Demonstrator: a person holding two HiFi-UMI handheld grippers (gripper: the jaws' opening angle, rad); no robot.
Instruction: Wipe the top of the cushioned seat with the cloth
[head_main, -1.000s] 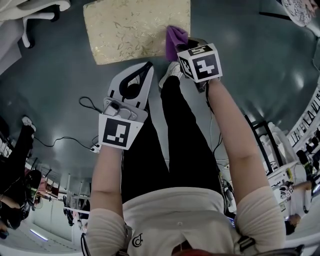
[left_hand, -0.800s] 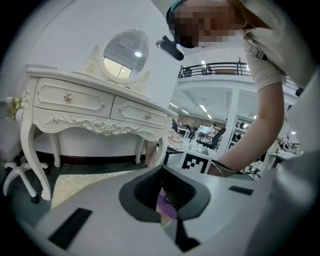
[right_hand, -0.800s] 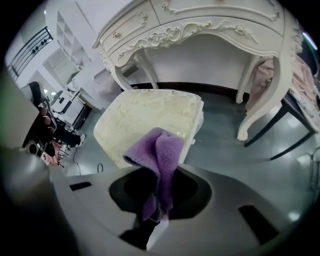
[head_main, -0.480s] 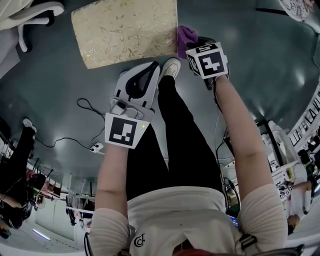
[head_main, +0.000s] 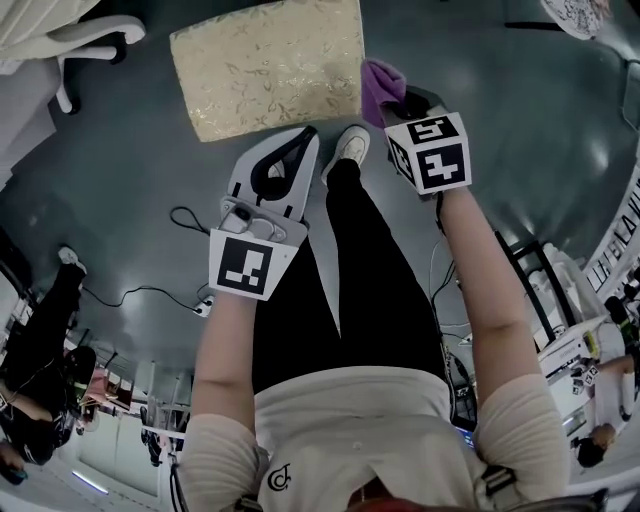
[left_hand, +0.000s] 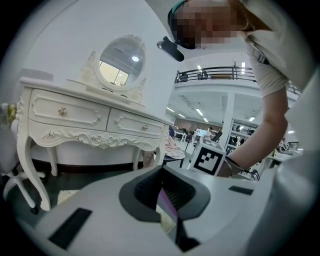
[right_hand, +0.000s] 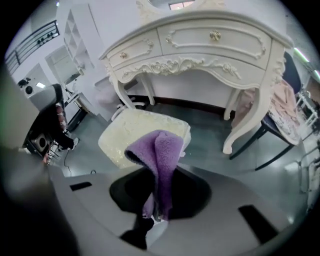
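Purple cloth pinched in right gripper — just beside cushioned seat.

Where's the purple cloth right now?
In the head view the purple cloth is near the top, pinched in the right gripper, just beside the right edge of the cushioned seat.

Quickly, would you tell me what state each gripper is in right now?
Left gripper: shut, holding nothing.
Right gripper: shut on the purple cloth.
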